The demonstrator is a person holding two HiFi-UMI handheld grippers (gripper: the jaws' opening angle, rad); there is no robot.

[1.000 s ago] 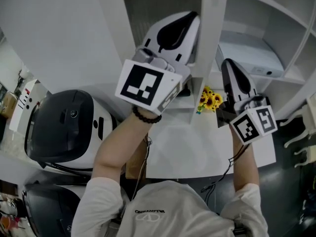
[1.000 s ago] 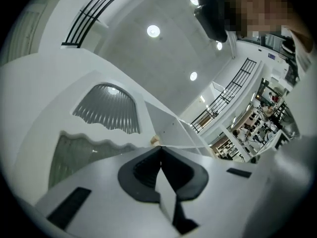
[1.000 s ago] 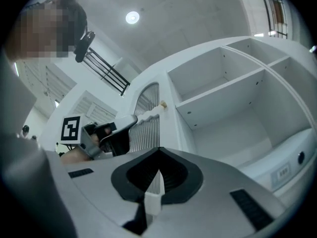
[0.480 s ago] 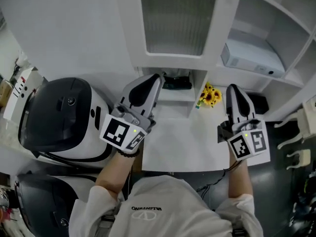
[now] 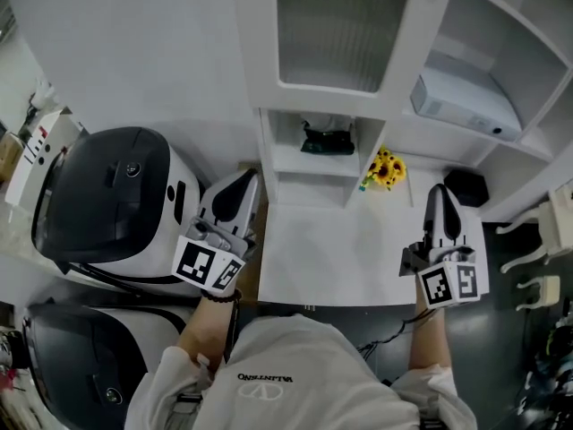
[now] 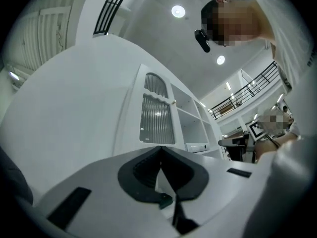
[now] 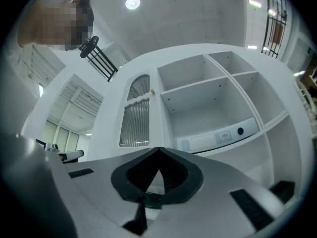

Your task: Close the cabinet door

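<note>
The cabinet door (image 5: pixel 336 30), a white frame round ribbed glass, lies flush with the cabinet front; its small knob (image 7: pixel 152 91) sits on the edge beside the open shelves. The same door (image 6: pixel 157 119) rises ahead in the left gripper view. My left gripper (image 5: pixel 243 179) is low, left of the desk and well below the door, jaws shut with nothing between them. My right gripper (image 5: pixel 438 192) hovers over the desk's right part, also shut and empty. Neither touches the door.
A large black-and-white machine (image 5: pixel 116 204) stands at the left. On the white desk (image 5: pixel 340 253) are yellow flowers (image 5: pixel 385 170) and a black object (image 5: pixel 466 186). A dark item (image 5: pixel 327 140) lies in the lower niche, a white box (image 5: pixel 466 106) on an open shelf.
Both grippers have come down from the door's height towards the desk. The left one has left the door and gone down and to the left. The right one has sunk a shorter way.
</note>
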